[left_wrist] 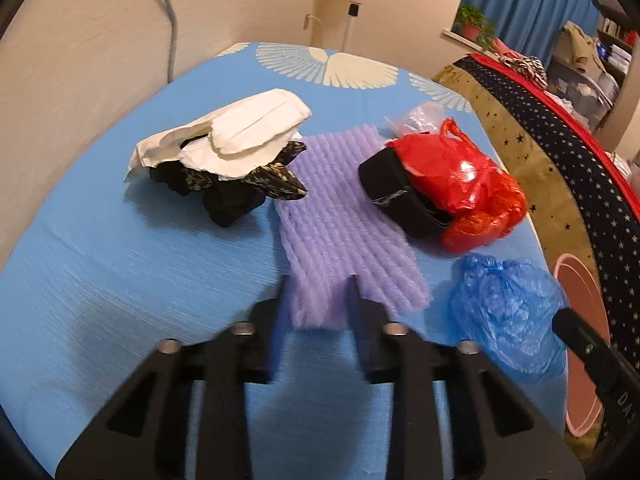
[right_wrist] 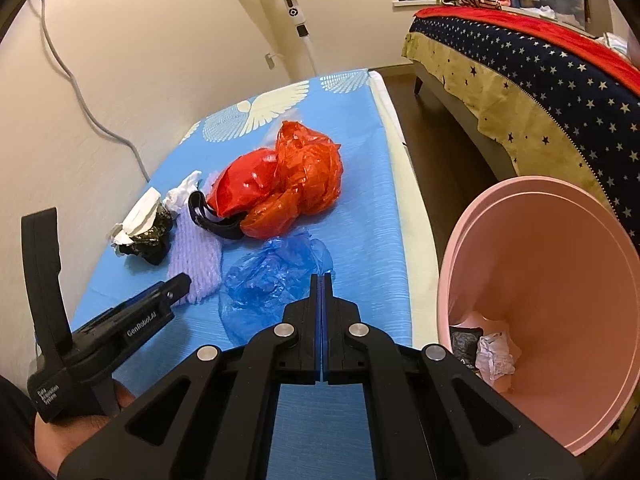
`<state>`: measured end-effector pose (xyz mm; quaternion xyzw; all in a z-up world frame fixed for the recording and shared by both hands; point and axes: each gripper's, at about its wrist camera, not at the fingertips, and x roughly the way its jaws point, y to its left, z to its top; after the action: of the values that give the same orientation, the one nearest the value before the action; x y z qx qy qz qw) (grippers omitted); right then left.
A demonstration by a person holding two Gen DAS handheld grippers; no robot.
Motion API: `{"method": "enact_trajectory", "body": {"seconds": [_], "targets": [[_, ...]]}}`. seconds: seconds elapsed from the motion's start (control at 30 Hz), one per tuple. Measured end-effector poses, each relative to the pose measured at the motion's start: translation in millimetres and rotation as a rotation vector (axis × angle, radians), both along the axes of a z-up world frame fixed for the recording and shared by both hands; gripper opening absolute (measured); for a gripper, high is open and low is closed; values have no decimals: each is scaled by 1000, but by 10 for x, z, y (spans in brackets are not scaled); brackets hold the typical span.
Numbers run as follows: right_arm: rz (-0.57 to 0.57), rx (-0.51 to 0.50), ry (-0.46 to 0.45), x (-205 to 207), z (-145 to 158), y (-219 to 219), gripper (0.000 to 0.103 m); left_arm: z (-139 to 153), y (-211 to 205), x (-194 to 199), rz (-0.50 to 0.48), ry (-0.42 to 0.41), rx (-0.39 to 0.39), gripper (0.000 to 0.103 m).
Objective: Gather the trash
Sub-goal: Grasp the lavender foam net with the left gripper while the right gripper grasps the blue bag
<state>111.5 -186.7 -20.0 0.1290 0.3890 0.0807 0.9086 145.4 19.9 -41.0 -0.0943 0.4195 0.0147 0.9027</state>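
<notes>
Trash lies on a blue tablecloth (left_wrist: 100,248). A purple foam net (left_wrist: 344,208) lies in the middle, also seen in the right wrist view (right_wrist: 196,260). My left gripper (left_wrist: 318,284) is open, its fingertips straddling the net's near end. A crumpled blue plastic bag (left_wrist: 504,312) lies at the right (right_wrist: 272,280). A red plastic bag (left_wrist: 476,192) with a black strap (left_wrist: 396,196) lies behind (right_wrist: 288,180). White tissue over dark wrappers (left_wrist: 224,148) sits at the left. My right gripper (right_wrist: 321,280) is shut and empty, at the blue bag's near edge.
A pink bin (right_wrist: 560,300) stands off the table's right side with crumpled paper (right_wrist: 496,356) inside. A bed with a starred cover (right_wrist: 540,80) is beyond it. A standing fan (right_wrist: 288,4) and a wall are behind the table.
</notes>
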Motion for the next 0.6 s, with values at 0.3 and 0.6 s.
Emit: {"method": "enact_trajectory", "body": {"seconds": [0.3,0.6], "targets": [[-2,1,-56,-161,170,-48,0,279,58,-275,-17,-102,21,12],[-9,-7,-113,-430,365,-100,0,546,50,-592,-38,-171,5,12]]}}
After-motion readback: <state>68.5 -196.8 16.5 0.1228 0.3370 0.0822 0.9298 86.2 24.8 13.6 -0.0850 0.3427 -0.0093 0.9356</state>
